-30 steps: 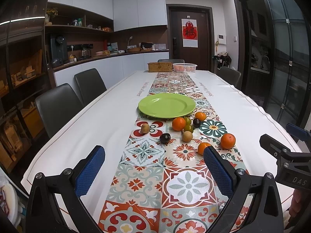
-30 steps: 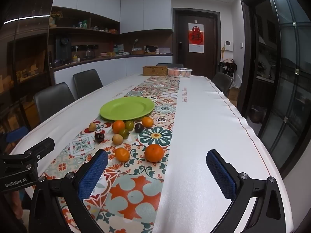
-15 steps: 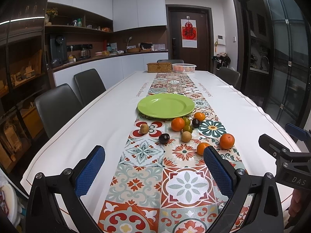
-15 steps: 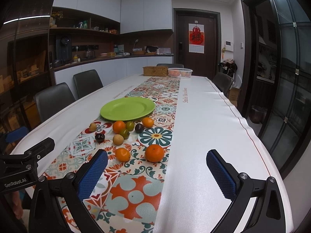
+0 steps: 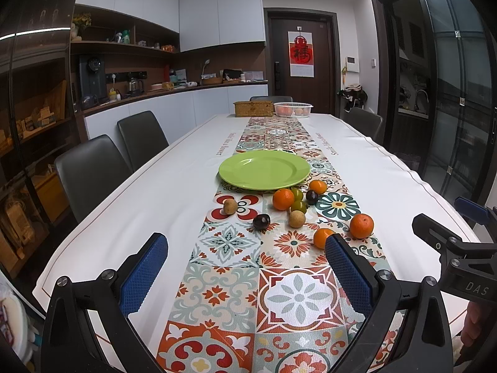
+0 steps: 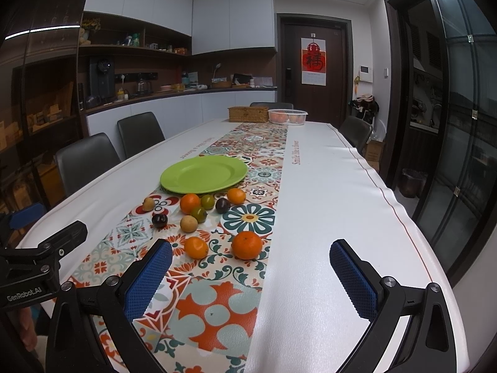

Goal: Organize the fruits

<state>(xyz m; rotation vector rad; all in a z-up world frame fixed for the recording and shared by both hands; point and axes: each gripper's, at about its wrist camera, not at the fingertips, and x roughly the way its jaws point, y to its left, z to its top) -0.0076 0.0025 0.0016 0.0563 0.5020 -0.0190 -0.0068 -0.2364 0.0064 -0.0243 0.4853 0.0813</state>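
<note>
Both the left gripper (image 5: 245,267) and the right gripper (image 6: 250,275) have their fingers wide apart, holding nothing. The fruits lie loose on the table (image 5: 161,192), at 6 o'clock of the green plate (image 5: 264,169). A bumped orange (image 6: 247,245) could roll off.

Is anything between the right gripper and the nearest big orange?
Nothing visible: the right gripper is open above the table runner, and the orange sits just ahead with only bare cloth between.
</note>
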